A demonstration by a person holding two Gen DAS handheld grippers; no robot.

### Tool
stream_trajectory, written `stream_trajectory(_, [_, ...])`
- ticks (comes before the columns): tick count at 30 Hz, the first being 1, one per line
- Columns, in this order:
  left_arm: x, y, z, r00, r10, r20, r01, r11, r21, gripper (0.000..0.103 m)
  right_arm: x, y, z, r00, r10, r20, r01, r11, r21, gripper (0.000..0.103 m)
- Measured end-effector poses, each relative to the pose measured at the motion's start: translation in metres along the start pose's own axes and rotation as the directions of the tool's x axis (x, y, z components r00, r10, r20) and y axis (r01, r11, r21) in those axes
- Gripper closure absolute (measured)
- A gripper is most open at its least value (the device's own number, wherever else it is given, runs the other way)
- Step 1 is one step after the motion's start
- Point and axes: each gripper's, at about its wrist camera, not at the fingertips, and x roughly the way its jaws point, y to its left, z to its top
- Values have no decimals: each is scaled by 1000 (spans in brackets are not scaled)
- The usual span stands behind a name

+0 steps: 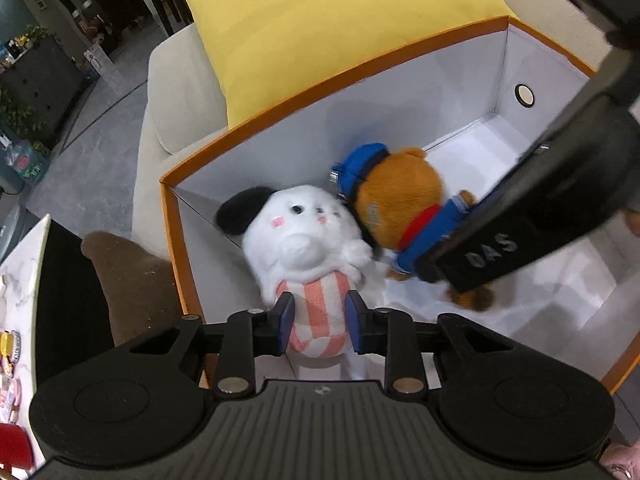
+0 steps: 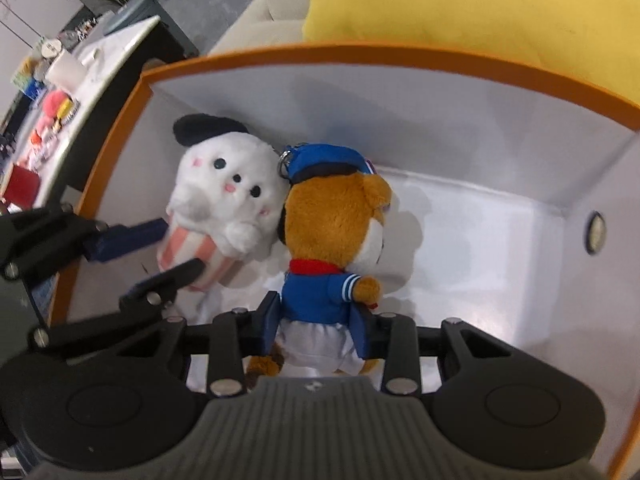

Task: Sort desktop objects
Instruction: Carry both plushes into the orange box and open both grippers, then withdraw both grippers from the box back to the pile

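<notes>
A white plush dog (image 1: 304,232) with a black ear and pink-striped bottom lies in the left corner of an orange-rimmed white box (image 1: 400,92). My left gripper (image 1: 320,320) is shut on its striped bottom, a blue pad against each side. Beside it stands a brown bear plush (image 2: 340,216) in a blue cap and blue jacket. My right gripper (image 2: 316,320) is shut on the bear's jacket and white skirt. In the right wrist view the left gripper (image 2: 178,246) reaches in from the left onto the dog (image 2: 224,184). Both toys touch inside the box (image 2: 400,112).
A yellow cushion (image 1: 340,20) lies on a beige sofa (image 1: 176,80) behind the box. A marble-topped table (image 2: 104,60) with several small toys and containers stands to the left. The right half of the box floor (image 2: 500,248) is bare white.
</notes>
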Motion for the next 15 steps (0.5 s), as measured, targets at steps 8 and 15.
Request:
stream_trajectory(8, [-1, 10, -3, 998, -53, 33, 53, 999, 2, 74, 15, 8, 17, 993, 121, 7, -122, 992, 34, 67])
stream_trajectory(15, [-1, 11, -8, 997, -67, 37, 67, 998, -2, 74, 22, 24, 14, 995, 102, 2, -102, 995, 6, 66])
